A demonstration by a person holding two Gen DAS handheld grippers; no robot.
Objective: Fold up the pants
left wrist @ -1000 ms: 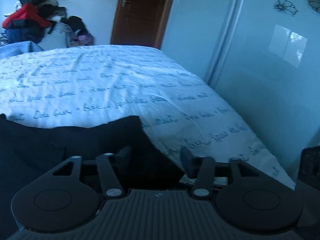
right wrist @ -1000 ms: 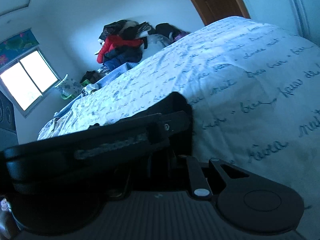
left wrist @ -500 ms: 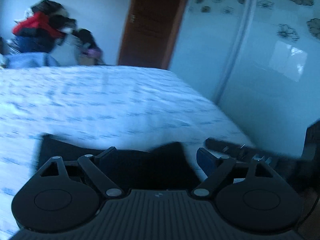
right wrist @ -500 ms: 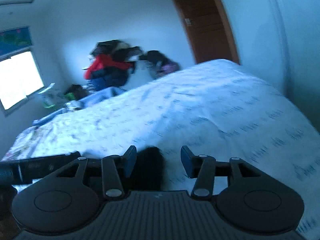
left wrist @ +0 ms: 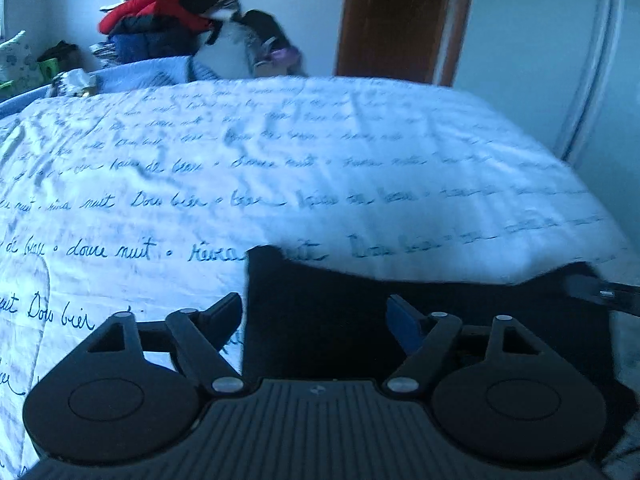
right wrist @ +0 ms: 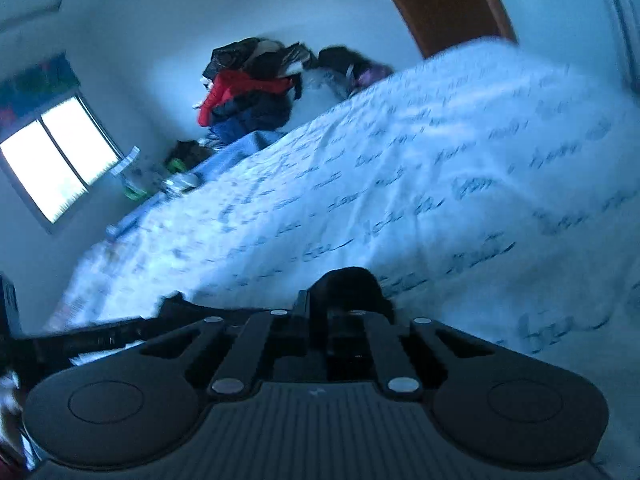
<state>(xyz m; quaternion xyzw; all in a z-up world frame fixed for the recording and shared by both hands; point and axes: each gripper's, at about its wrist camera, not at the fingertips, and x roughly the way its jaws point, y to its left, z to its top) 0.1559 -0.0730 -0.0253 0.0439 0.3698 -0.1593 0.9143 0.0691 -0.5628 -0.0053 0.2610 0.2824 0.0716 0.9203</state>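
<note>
My right hand-held gripper point(right wrist: 328, 312) is clenched on a bunch of the black pants point(left wrist: 400, 320) at the bed point(left wrist: 280, 160) edge; my left hand-held gripper point(left wrist: 314, 316) gapes, released, over them. I should pinch the near corner squarely before lifting.

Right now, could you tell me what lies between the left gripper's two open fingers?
In the left wrist view, the black pants lie between the left gripper fingers, their left edge just inside the left finger, on the white script-printed bedsheet.
</note>
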